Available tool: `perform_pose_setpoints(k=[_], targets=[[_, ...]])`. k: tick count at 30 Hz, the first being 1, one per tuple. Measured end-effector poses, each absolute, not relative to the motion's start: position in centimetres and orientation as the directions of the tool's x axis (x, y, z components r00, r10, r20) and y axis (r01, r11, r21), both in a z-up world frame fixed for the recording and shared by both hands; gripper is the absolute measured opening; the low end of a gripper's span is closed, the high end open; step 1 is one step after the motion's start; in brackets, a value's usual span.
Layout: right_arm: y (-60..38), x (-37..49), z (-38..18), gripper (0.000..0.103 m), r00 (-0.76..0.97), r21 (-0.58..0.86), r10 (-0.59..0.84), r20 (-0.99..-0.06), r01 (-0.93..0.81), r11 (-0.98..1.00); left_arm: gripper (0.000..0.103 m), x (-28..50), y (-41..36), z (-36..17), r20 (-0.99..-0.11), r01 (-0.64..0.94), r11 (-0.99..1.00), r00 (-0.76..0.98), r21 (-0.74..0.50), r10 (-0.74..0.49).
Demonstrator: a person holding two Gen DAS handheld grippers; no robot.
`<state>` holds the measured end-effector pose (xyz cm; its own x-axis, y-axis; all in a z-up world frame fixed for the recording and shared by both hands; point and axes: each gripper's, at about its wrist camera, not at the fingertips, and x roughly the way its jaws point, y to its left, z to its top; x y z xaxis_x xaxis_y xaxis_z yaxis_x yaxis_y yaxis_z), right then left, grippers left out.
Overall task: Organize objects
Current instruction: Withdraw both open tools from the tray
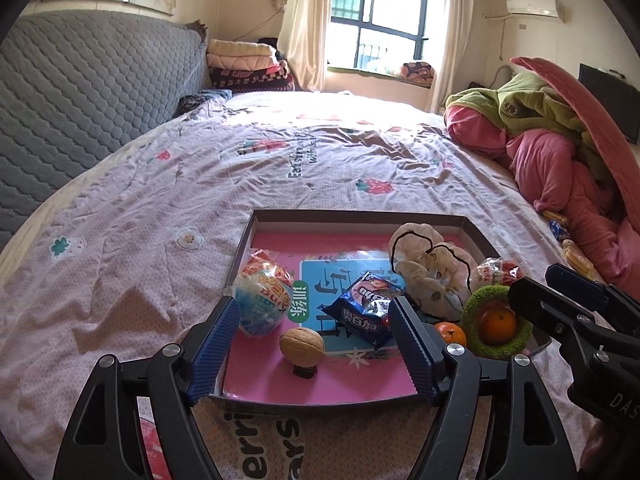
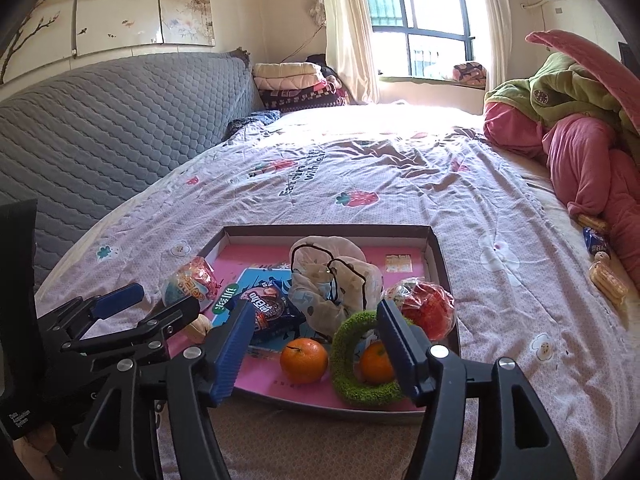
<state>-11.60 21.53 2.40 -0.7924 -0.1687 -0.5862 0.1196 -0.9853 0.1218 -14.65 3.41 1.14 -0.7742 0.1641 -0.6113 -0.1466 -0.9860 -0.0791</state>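
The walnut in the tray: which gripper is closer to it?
Left. The walnut sits just ahead between the left gripper's open jaws. The right gripper is off to its right, over the oranges.

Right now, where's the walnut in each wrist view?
Left wrist: walnut low centre, between the open fingers, on the pink tray floor.
Right wrist: walnut lower left, partly hidden behind the left gripper.
Shared landmark: the dark blue snack packet just beyond it.

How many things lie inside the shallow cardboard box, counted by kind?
Small orange tangerines: 2
Round snack balls in crinkly wrappers: 2
Dark blue snack packet: 1
Tan walnut: 1
Fuzzy green ring: 1
White cloth bundle: 1
Total: 8
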Motion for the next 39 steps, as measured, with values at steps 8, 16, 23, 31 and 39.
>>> perform_pose_setpoints(k=[8, 16, 23, 31, 39], targets=[[21.9, -9.9, 4.0, 0.075, -0.833, 0.134, -0.173, -0.526, 0.12, -0.984, 0.08, -13.0, 2.9, 2.0, -0.581, -0.14, -0.986, -0.797, -0.086, 0.164], [21.9, -8.5, 4.5, 0.081, -0.844, 0.132, -0.178, -0.506, 0.128, -0.983, 0.081, -11.2, 2.7, 1.7, -0.58, -0.153, -0.981, -0.791, -0.122, 0.196], [21.9, -7.5, 4.6, 0.087, -0.856, 0.116, -0.167, -0.49, 0.126, -0.985, 0.081, -10.3, 2.1, 1.4, -0.58, -0.128, -0.985, -0.796, -0.119, 0.174], [21.4, -6.0, 4.2, 0.088, -0.853, 0.118, -0.186, -0.487, 0.146, -0.982, 0.081, -9.4, 2.1, 1.0, -0.597, -0.109, -0.99, -0.79, -0.089, 0.141], [22.2, -5.0, 3.0, 0.088, -0.851, 0.131, -0.165, -0.498, 0.114, -0.985, 0.081, -8.2, 2.3, 0.6, -0.611, -0.112, -0.989, -0.778, -0.093, 0.146]])
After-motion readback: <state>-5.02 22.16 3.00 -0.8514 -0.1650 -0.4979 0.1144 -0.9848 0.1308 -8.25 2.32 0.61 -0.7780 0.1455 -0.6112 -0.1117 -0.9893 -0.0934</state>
